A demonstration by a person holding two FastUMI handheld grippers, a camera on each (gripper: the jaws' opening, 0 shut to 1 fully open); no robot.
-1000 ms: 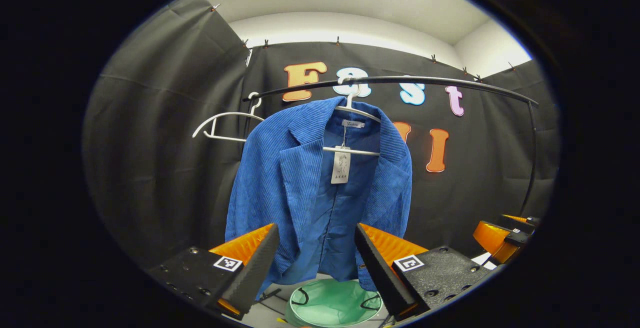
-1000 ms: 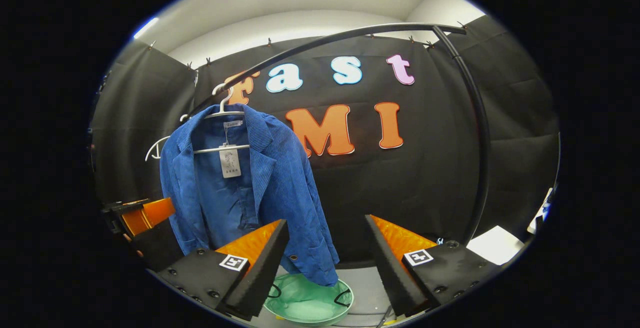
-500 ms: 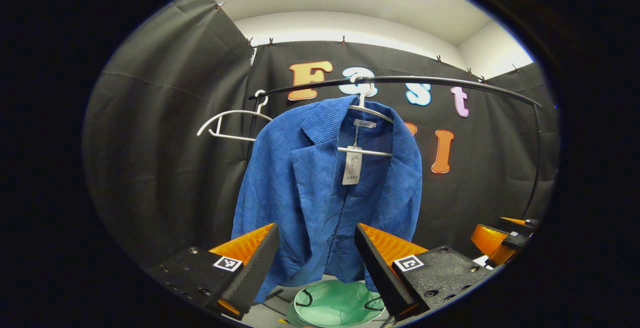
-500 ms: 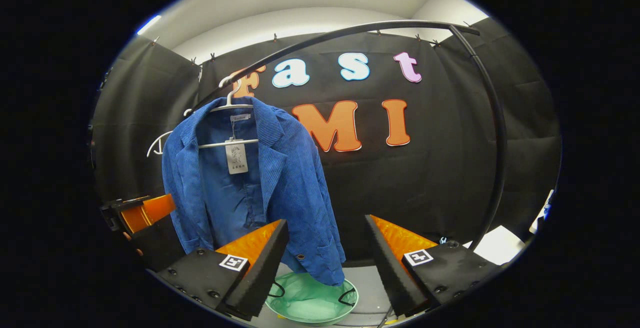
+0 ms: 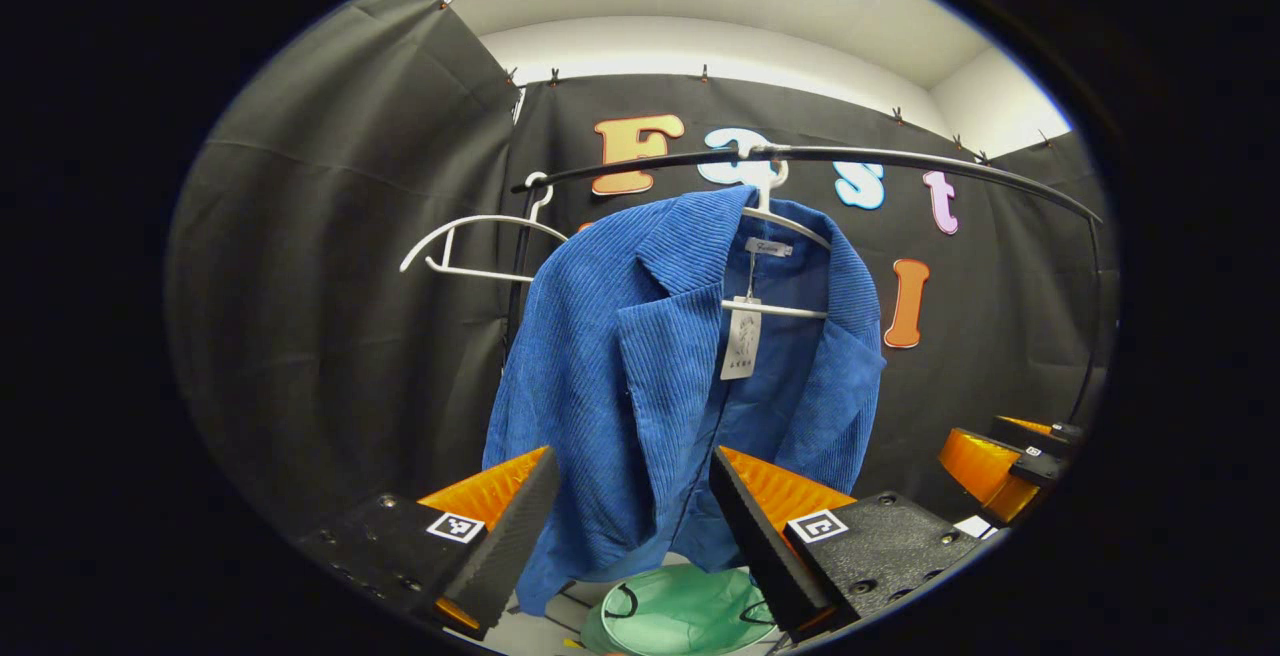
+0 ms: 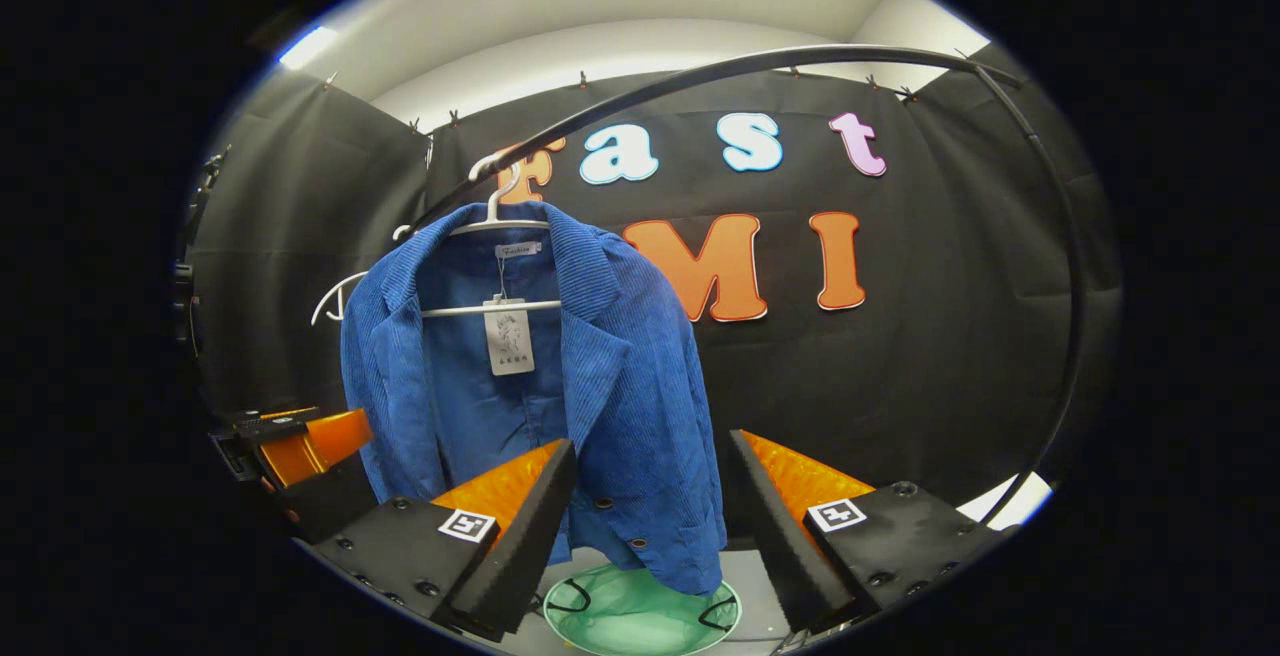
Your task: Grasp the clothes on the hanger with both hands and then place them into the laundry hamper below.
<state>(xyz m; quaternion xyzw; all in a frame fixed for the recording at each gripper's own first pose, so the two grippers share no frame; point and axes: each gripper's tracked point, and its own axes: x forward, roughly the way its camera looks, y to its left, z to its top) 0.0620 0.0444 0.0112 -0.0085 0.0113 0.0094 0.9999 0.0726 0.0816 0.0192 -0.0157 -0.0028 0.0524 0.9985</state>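
A blue corduroy jacket (image 5: pixel 620 376) (image 6: pixel 620 396) hangs open on a white hanger (image 5: pixel 790 226) (image 6: pixel 490 226) from the black rail (image 5: pixel 900 161) (image 6: pixel 700 76), with a paper tag at its collar. Below it on the floor stands the pale green hamper (image 5: pixel 690 611) (image 6: pixel 640 611). My left gripper (image 5: pixel 635 516) is open, short of the jacket's hem, nothing between its fingers. My right gripper (image 6: pixel 655 516) is open too, level with the jacket's lower right hem. The right gripper (image 5: pixel 1000 456) also shows at the right edge of the left gripper view, the left gripper (image 6: pixel 290 441) at the left of the right gripper view.
An empty white hanger (image 5: pixel 470 246) (image 6: pixel 335 296) hangs on the rail left of the jacket. The rail bends down into an upright post (image 6: pixel 1065 316) at the right. A white sheet (image 6: pixel 1010 506) lies on the floor by the post.
Both grippers have moved closer to the jacket, which now looks larger. It has shifted right in both views. Both stay open.
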